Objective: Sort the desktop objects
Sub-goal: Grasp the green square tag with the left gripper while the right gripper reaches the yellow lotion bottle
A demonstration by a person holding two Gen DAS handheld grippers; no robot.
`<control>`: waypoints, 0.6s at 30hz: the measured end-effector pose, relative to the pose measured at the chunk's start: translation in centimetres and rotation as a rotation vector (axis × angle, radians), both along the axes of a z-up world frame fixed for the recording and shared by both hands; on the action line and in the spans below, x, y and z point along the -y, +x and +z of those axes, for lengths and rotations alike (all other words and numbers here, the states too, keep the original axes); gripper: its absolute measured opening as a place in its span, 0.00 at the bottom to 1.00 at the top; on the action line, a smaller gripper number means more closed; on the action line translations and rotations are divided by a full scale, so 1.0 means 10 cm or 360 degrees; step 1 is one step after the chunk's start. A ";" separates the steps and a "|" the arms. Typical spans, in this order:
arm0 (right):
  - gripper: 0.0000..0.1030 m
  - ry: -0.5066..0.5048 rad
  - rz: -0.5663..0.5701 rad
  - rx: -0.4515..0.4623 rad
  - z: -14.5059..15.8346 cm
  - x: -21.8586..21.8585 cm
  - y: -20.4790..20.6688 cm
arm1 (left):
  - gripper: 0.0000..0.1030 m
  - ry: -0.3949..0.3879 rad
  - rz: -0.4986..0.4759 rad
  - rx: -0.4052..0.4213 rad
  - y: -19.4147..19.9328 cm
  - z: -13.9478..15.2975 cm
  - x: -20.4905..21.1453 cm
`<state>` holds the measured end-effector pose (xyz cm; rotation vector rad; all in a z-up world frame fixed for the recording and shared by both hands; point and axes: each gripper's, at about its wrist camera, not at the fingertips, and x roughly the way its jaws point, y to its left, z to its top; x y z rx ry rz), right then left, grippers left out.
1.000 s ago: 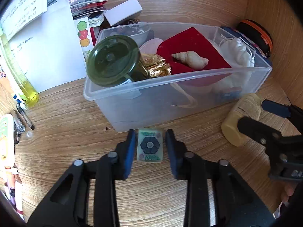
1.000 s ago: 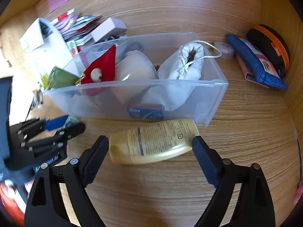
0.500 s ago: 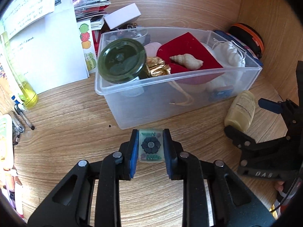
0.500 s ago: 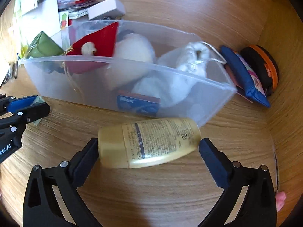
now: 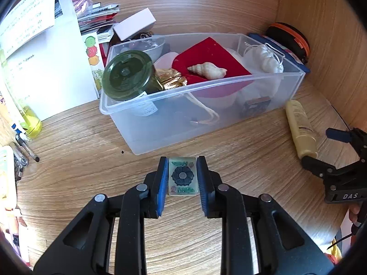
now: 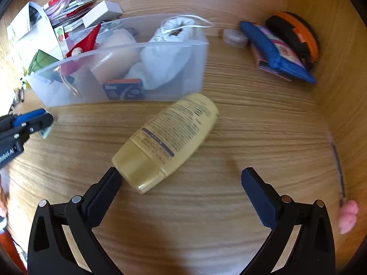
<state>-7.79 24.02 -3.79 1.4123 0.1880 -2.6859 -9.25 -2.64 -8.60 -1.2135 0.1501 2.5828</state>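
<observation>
A small pale tile with a dark flower print (image 5: 182, 177) sits between the blue pads of my left gripper (image 5: 182, 167), which is shut on it just above the wooden desk. In front of it stands a clear plastic bin (image 5: 128, 111) that holds a green jar, a shell on red cloth and a white pouch. A yellow lotion bottle (image 6: 169, 137) lies slantwise on the desk beside the bin (image 6: 128, 96). My right gripper (image 6: 181, 178) is wide open behind the bottle, whose cap end is at the left finger. The bottle (image 5: 300, 126) and right gripper (image 5: 318, 147) also show in the left wrist view.
Papers, a white box (image 5: 134, 24) and booklets pile up at the back left. Pens (image 5: 26, 147) and a yellow-green bottle (image 5: 31, 123) lie at the left. A blue pouch (image 6: 275, 52) and an orange-black case (image 6: 296, 36) fill the back right corner against wooden walls.
My left gripper's pads closed onto the flower tile. My right gripper opened wider and swung, so the bottle now lies slantwise ahead of it instead of crosswise between the fingers.
</observation>
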 end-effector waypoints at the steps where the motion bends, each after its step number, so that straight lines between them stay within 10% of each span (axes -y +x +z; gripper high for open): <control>1: 1.00 0.0030 -0.0019 -0.0022 0.01 -0.03 0.05 | 0.23 -0.0003 -0.0001 -0.0004 0.01 0.00 0.00; 7: 1.00 -0.0063 0.0050 -0.0069 0.12 0.03 0.06 | 0.47 0.0016 0.0058 0.0000 -0.01 0.01 0.06; 18: 1.00 -0.0045 0.0032 0.0014 -0.07 0.16 -0.33 | 0.47 -0.0029 0.0111 0.0031 -0.03 -0.06 0.09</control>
